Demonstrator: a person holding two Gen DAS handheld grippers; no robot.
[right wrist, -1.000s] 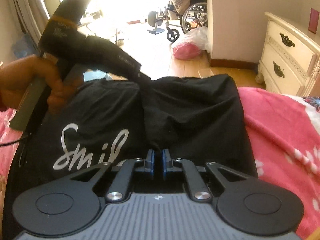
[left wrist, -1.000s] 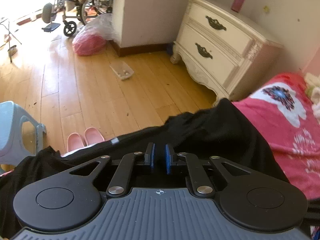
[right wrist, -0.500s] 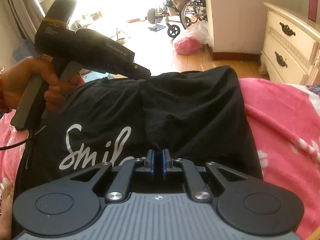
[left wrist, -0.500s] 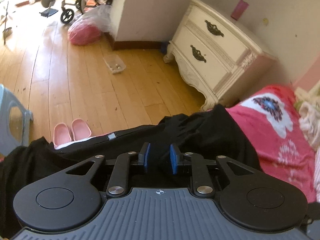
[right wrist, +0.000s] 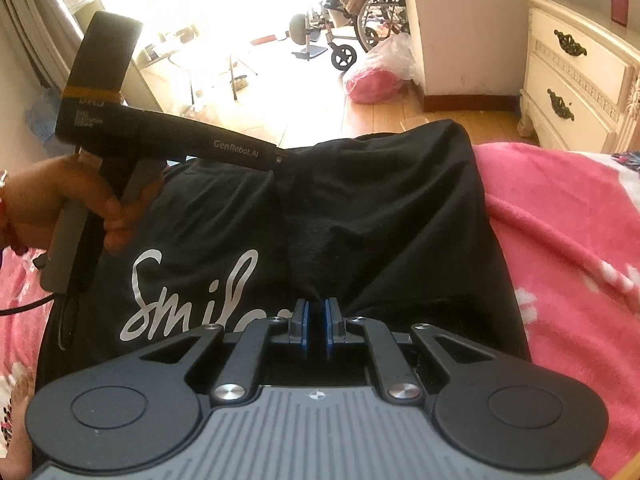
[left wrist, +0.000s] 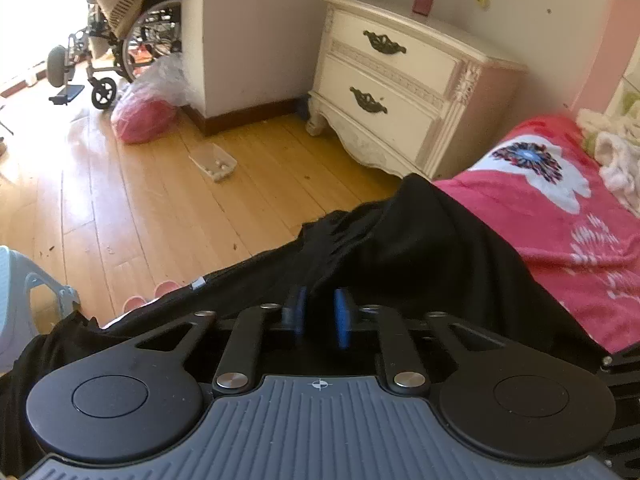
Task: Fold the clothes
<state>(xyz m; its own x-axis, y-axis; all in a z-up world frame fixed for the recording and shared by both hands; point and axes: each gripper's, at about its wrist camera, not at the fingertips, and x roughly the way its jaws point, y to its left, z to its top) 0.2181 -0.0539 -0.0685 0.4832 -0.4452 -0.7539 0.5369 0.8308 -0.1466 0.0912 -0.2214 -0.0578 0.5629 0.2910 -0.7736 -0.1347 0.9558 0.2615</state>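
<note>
A black T-shirt (right wrist: 380, 208) with white script lettering lies on a pink flowered blanket (right wrist: 560, 220), its right part folded over the middle. At the shirt's near edge my right gripper (right wrist: 316, 312) is shut on a pinch of black cloth. My left gripper (left wrist: 318, 312) is at the far edge, over the bed's side. Its jaws are closing, and the blue pads press on a raised fold of the T-shirt (left wrist: 440, 248). In the right wrist view a hand (right wrist: 60, 200) holds the left gripper (right wrist: 280, 158), whose tip meets the cloth.
Beyond the bed's edge lies wooden floor (left wrist: 120, 208) with a small clear box (left wrist: 214, 162), pink slippers (left wrist: 148, 300) and a pale stool (left wrist: 16, 300). A cream nightstand (left wrist: 400, 88) stands by the wall. A pink bag (left wrist: 142, 120) and a wheelchair (left wrist: 120, 48) are farther off.
The left jaws stood wider half a second ago and have closed again on the black fold. The left gripper shifted slightly along the far edge and rolled. The right gripper kept still.
</note>
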